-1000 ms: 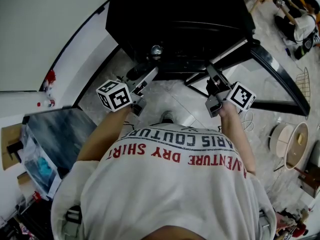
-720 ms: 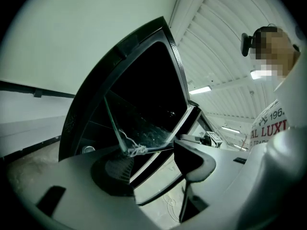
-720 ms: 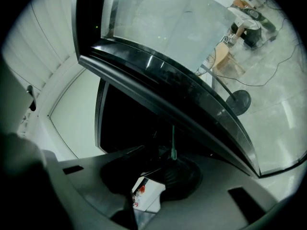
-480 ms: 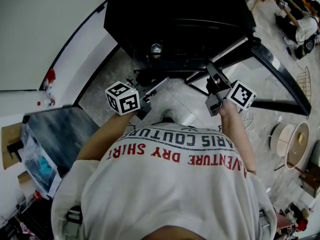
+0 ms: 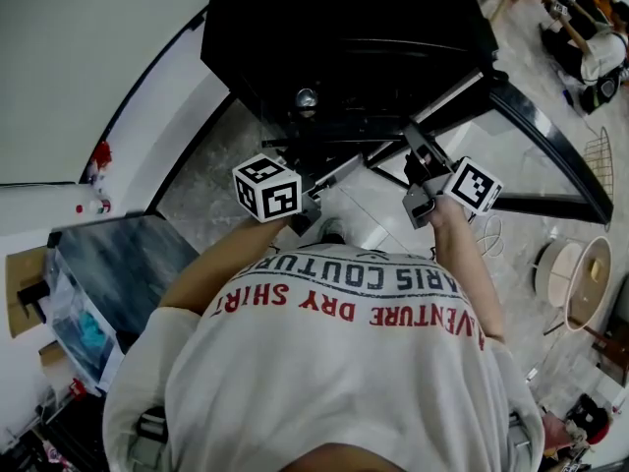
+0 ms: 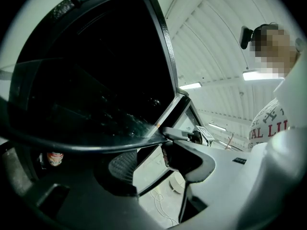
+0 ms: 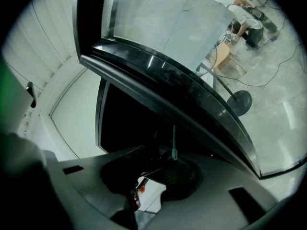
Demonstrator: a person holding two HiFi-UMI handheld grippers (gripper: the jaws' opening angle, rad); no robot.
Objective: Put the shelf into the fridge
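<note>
I stand at a black fridge (image 5: 344,28) whose glass door (image 5: 550,155) hangs open to the right. The glass shelf (image 6: 72,145) has a dark rim and lies level at the fridge's mouth (image 5: 334,146). My right gripper (image 5: 413,147) is shut on its right corner, and the thin greenish glass edge (image 7: 173,145) stands between its pads. My left gripper (image 5: 337,169) sits just below the shelf's front rim. Its pads (image 6: 124,169) are apart, with floor showing between them. The rim crosses above its fingertips.
A red-labelled can (image 6: 55,158) stands inside the fridge, low down. The door's dark frame (image 7: 182,90) runs close above my right gripper. A grey box (image 5: 118,264) is at my left. Round wooden items (image 5: 575,283) lie on the floor at the right, and a person (image 5: 590,47) sits beyond.
My left gripper has slid to the right along the fridge's front, toward the middle of the shelf. The right gripper and the shelf corner in it have stayed put.
</note>
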